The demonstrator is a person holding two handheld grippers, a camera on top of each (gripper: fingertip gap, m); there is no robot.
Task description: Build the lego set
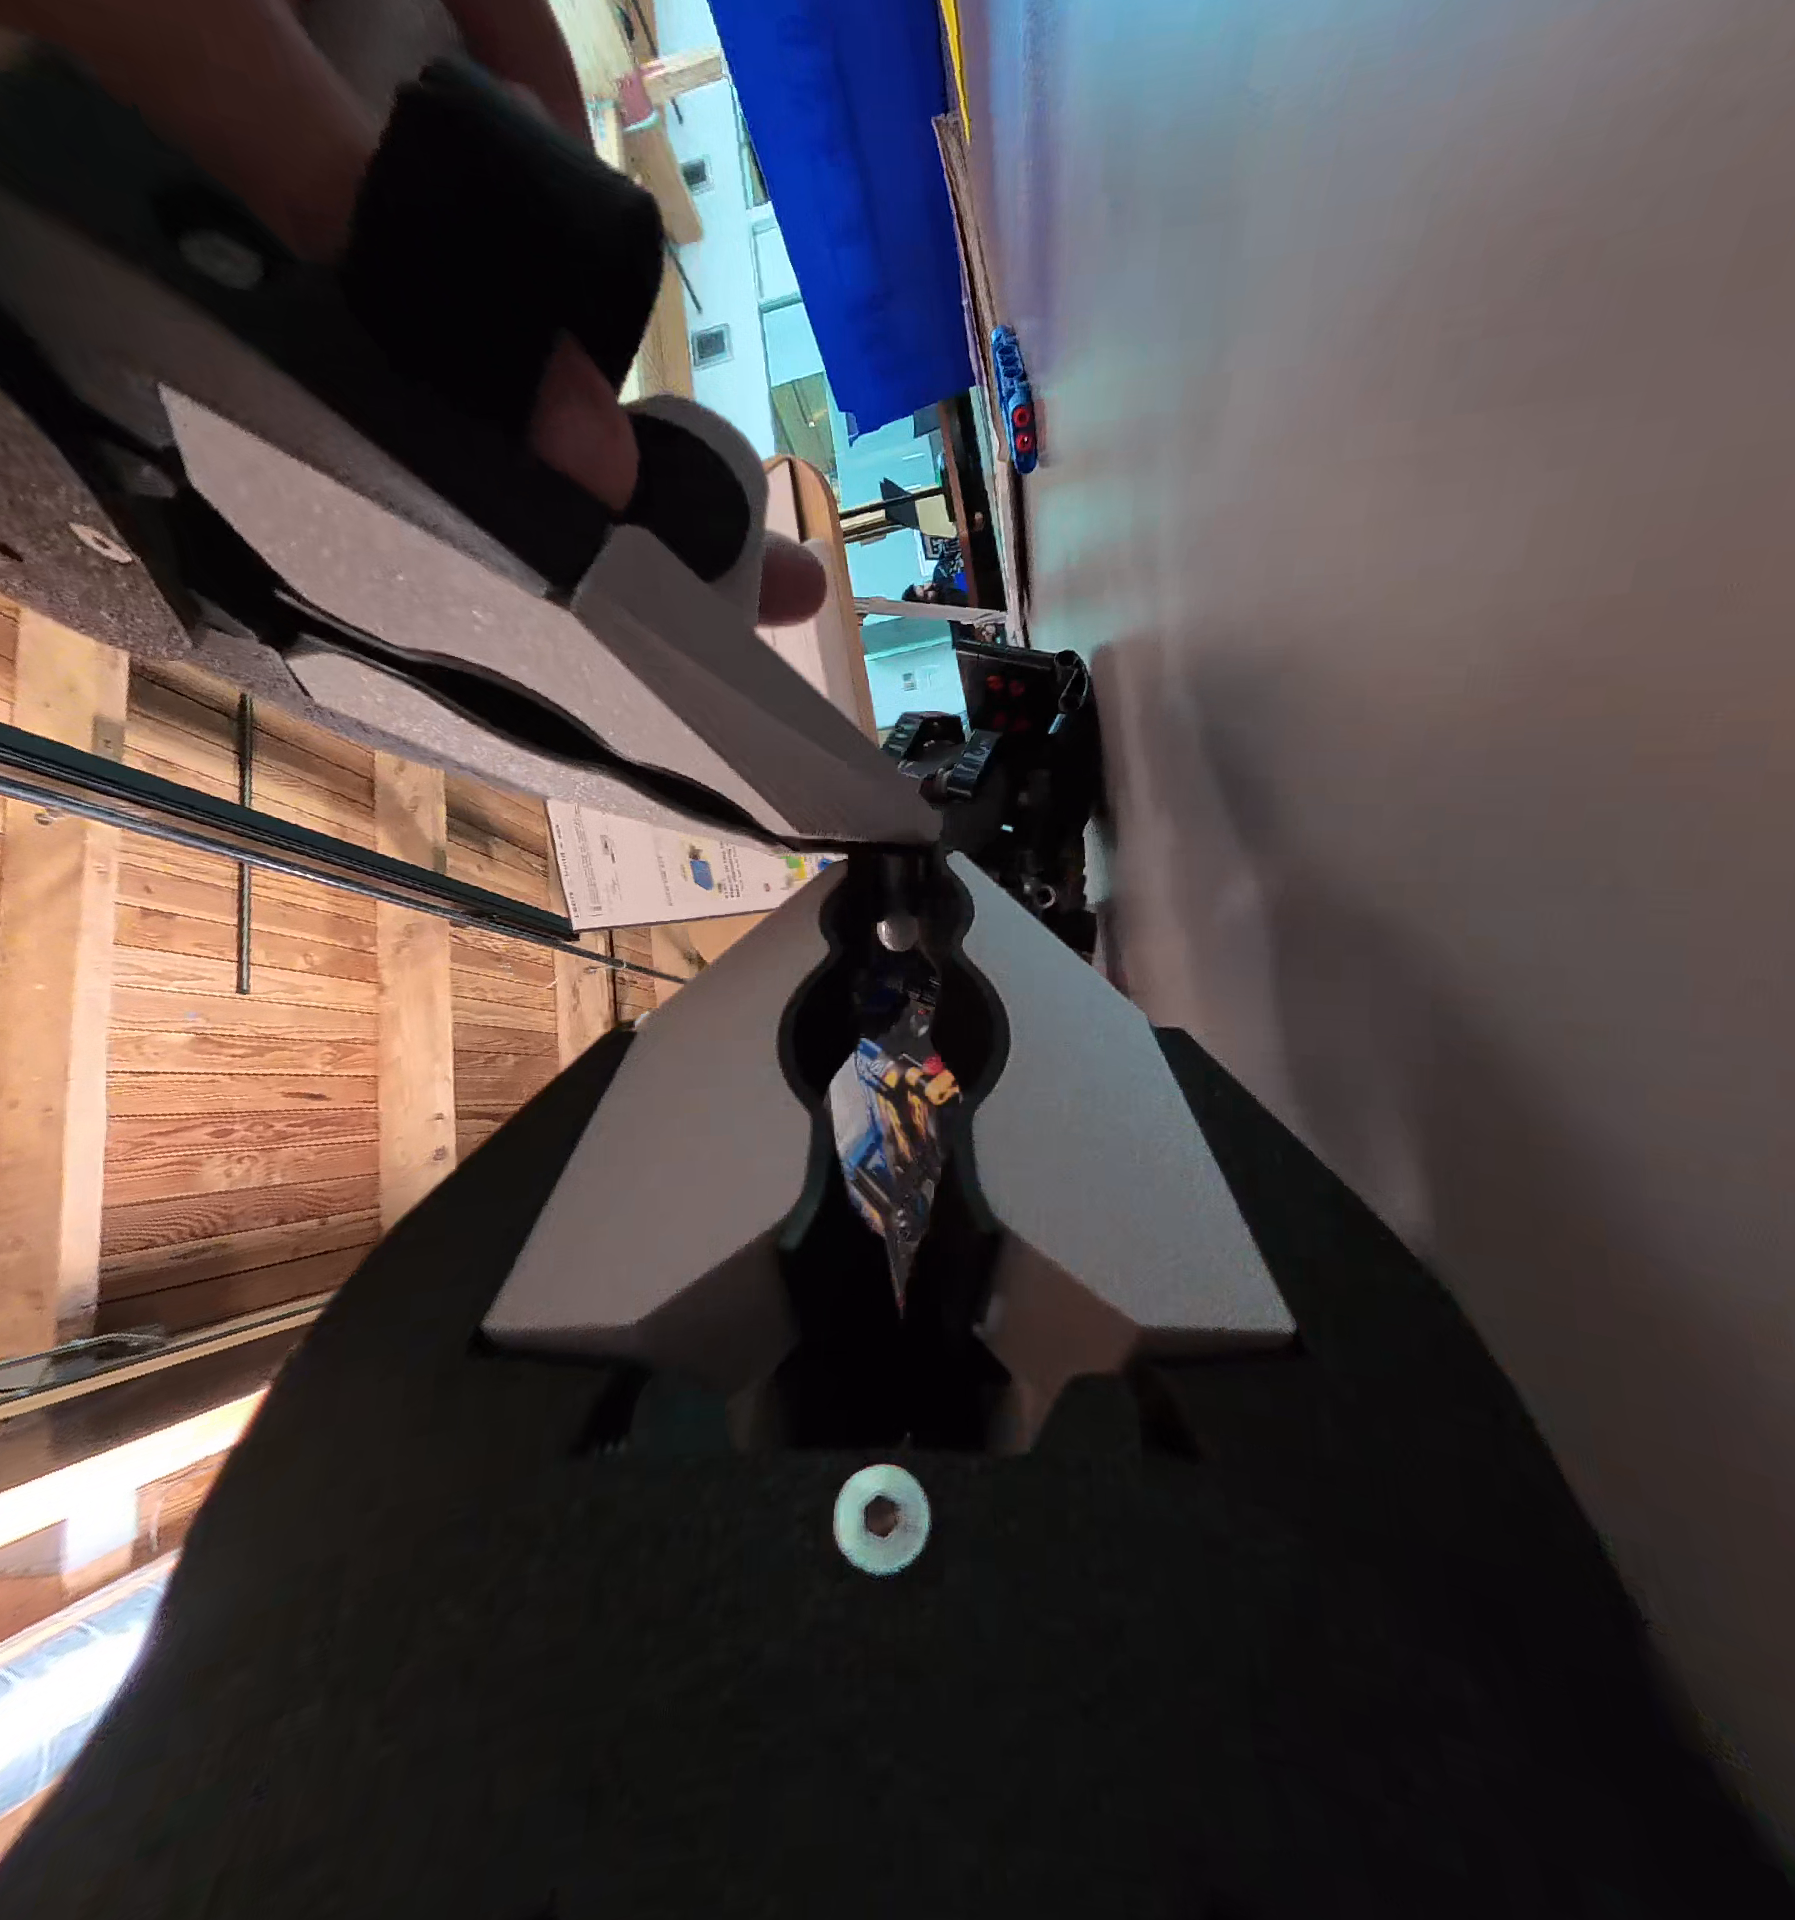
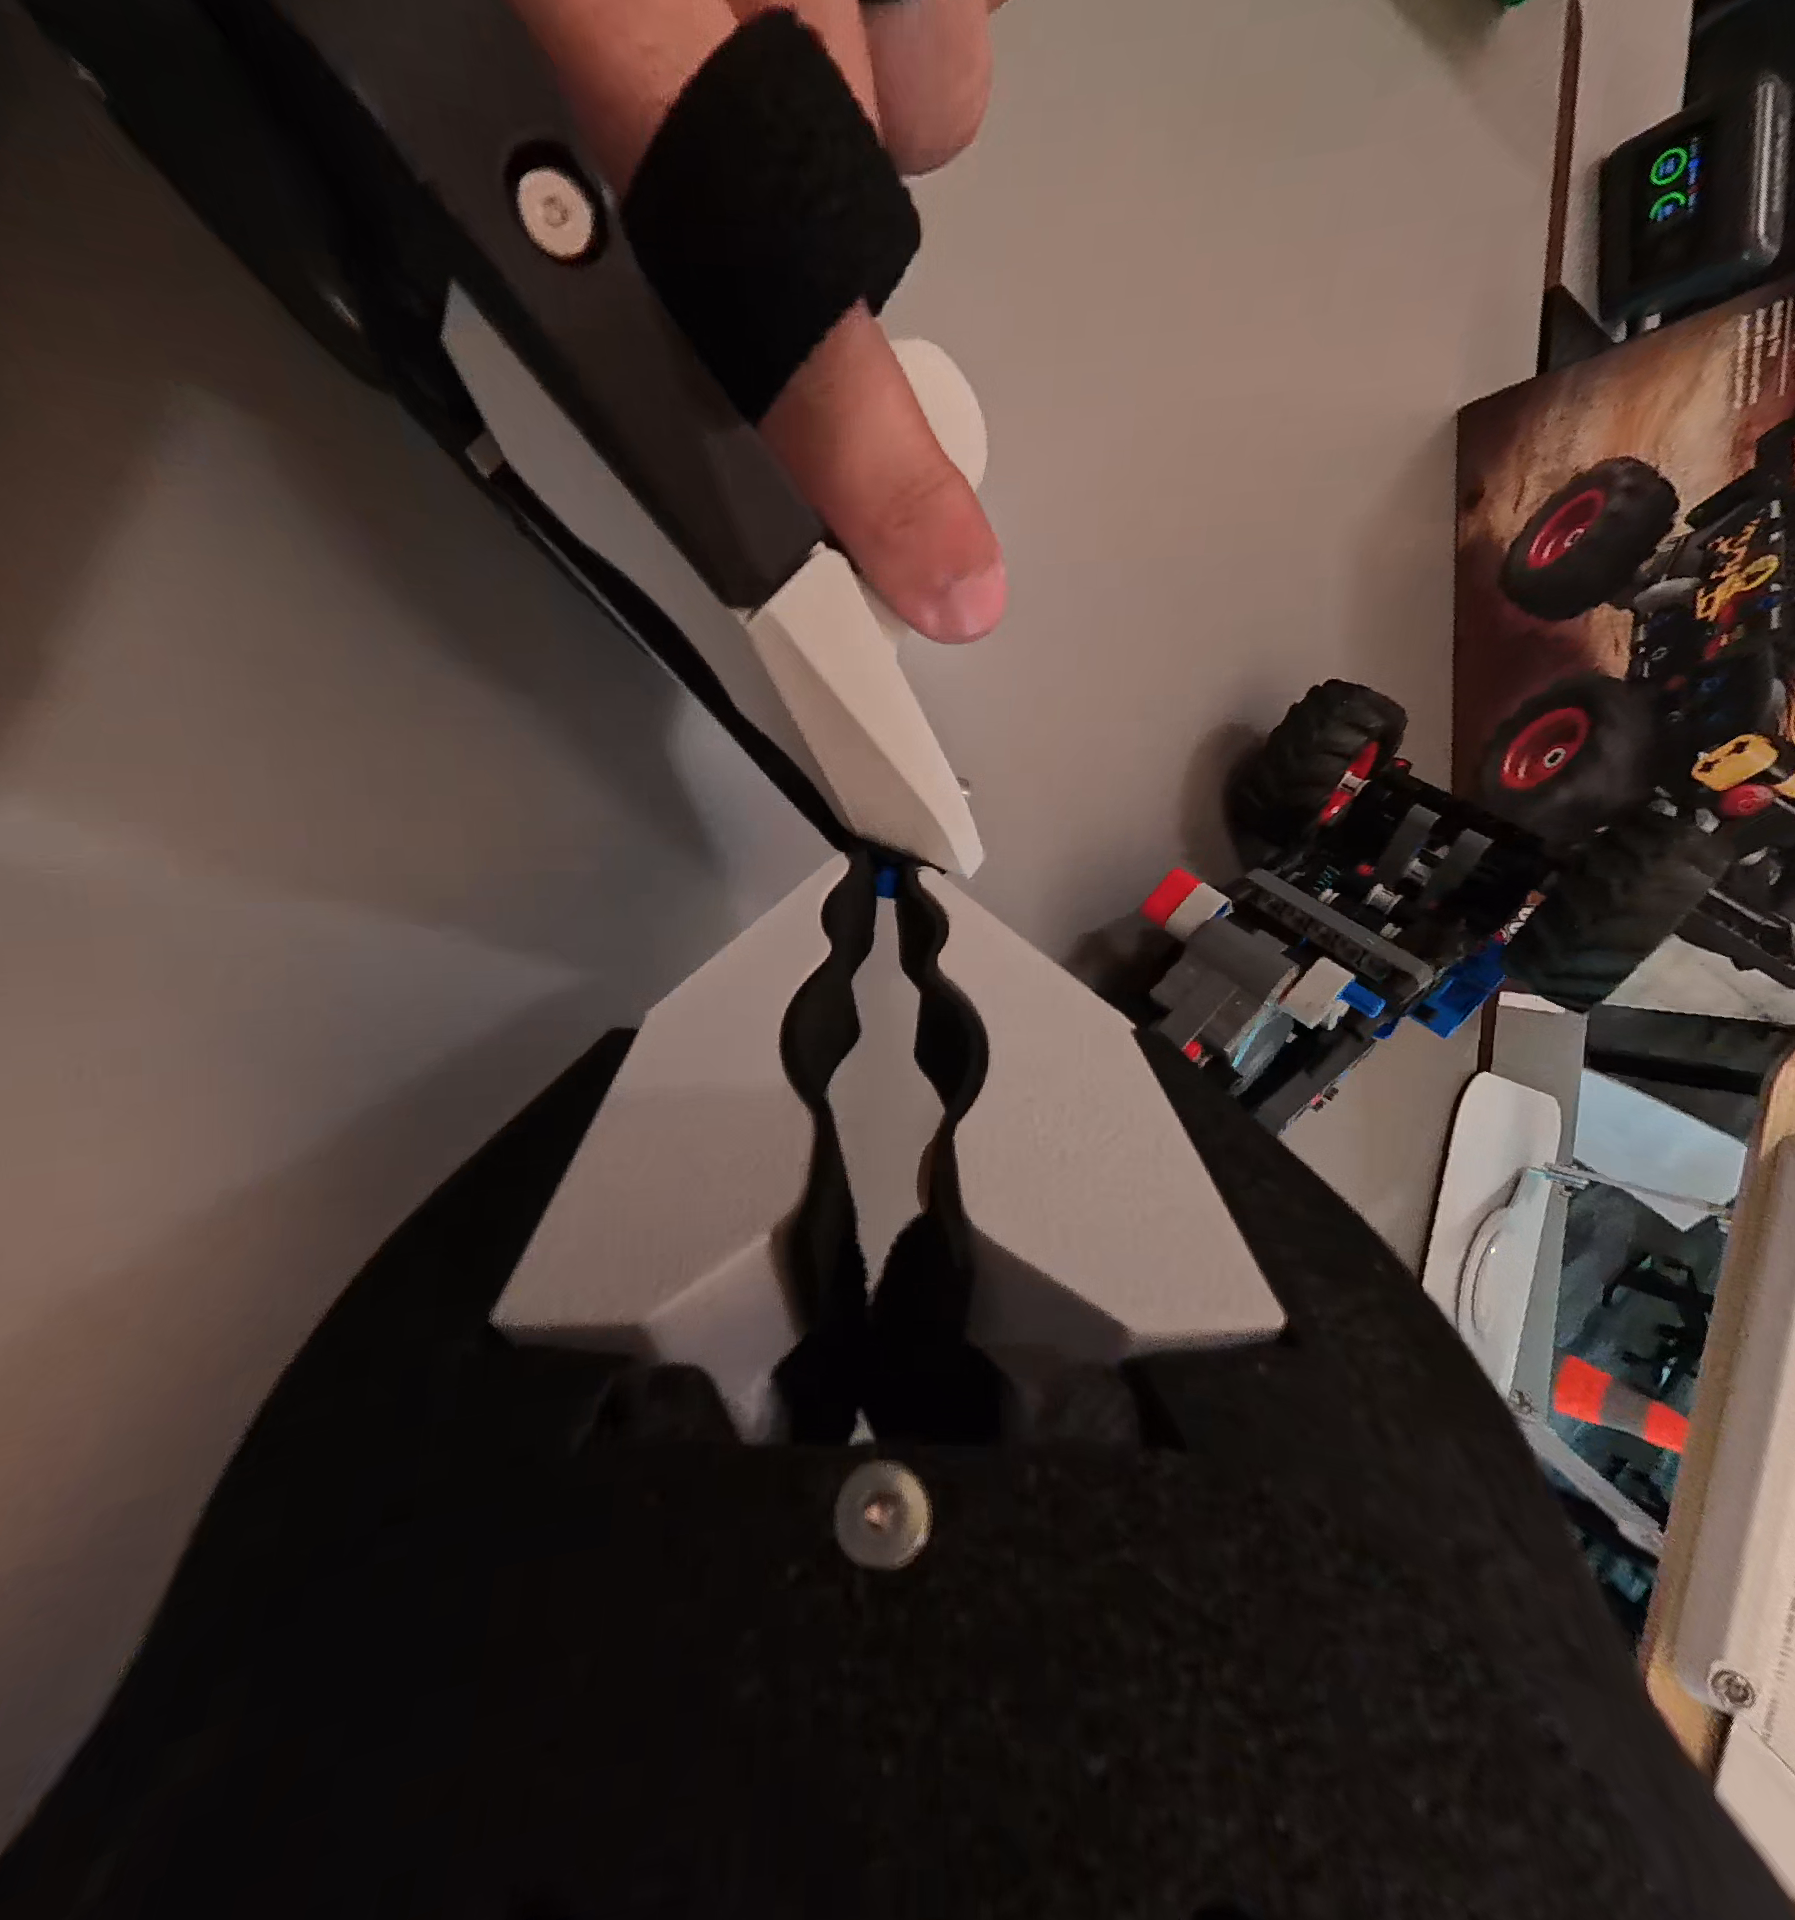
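Two grippers: tip to tip above a pale table [image 2: 1236, 312], each held by a person's hand.
Right gripper [image 2: 887, 871]: fingers pressed nearly together, pinching a small blue piece [image 2: 884, 883] at the very tips.
Left gripper [image 1: 898, 868]: fingers drawn close at the tips around a small dark part [image 1: 895, 904] with a grey knob; whether it was joined to the blue piece could not be told.
How they met: in the right wrist view the left gripper slanted in from the upper left, and its pale fingertip touched the right gripper's tips.
Left hand [image 2: 851, 343]: a black strap round one finger, the fingertip lying along the gripper's side.
Toy truck [image 2: 1392, 914]: half built from black and grey bricks with big black tyres, lying on the table, to the right of the meeting tips and near them, not touching. Its long axis ran slantwise, from upper left to lower right.
Nearer gripper: the right one seemed closer to the truck, though only slightly.
Box [image 2: 1651, 675]: beyond the truck, printed with a picture of a truck.
Blue beam [image 1: 1012, 395]: on the table, well apart, holding red pins.
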